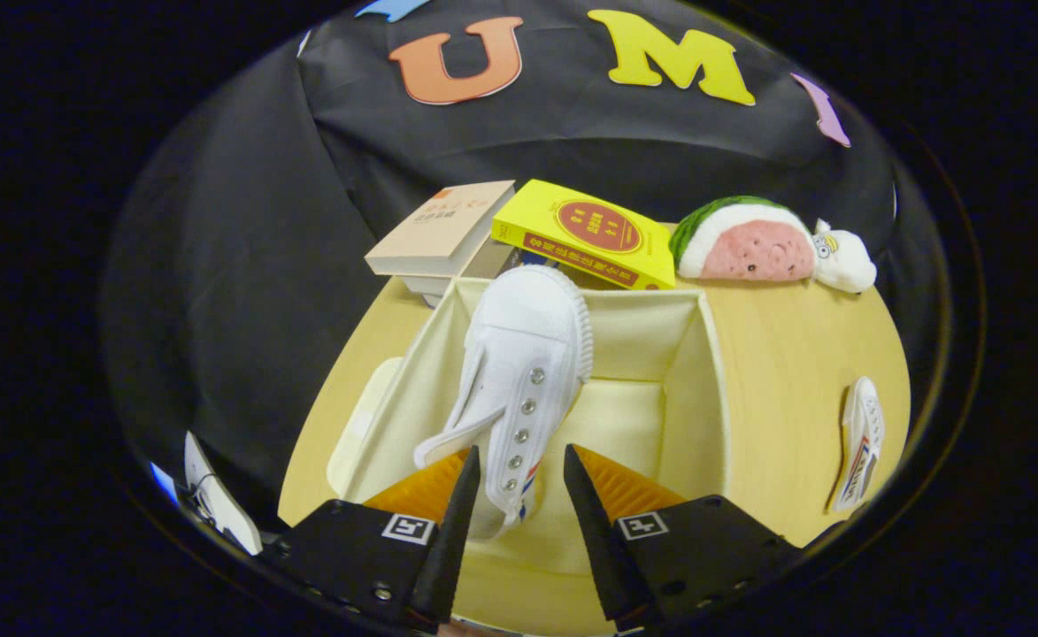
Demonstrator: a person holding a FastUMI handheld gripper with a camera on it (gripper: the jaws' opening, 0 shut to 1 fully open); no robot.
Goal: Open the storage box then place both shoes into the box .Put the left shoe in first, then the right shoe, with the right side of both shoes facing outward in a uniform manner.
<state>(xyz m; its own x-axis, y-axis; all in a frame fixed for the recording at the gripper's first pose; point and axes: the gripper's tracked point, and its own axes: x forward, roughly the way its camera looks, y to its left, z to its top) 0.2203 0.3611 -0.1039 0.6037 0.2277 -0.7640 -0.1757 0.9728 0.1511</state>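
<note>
A white canvas shoe [519,372] lies on its side over the open cream storage box [691,389]. Its toe reaches up to the box's far wall and its heel sits between my fingers. My gripper [520,456] hovers above the near part of the box with its fingers a little apart. The left finger [461,504] is against the shoe's heel. A thin strip of the box shows between the shoe and the right finger [591,513]. The second white shoe [860,442] lies on the wooden table to the right of the box.
Beyond the box lie a beige book [443,232] and a yellow book [585,234]. A watermelon plush [744,241] and a small white plush [844,257] sit at the table's far right. The round table [793,354] has bare wood between the box and the second shoe.
</note>
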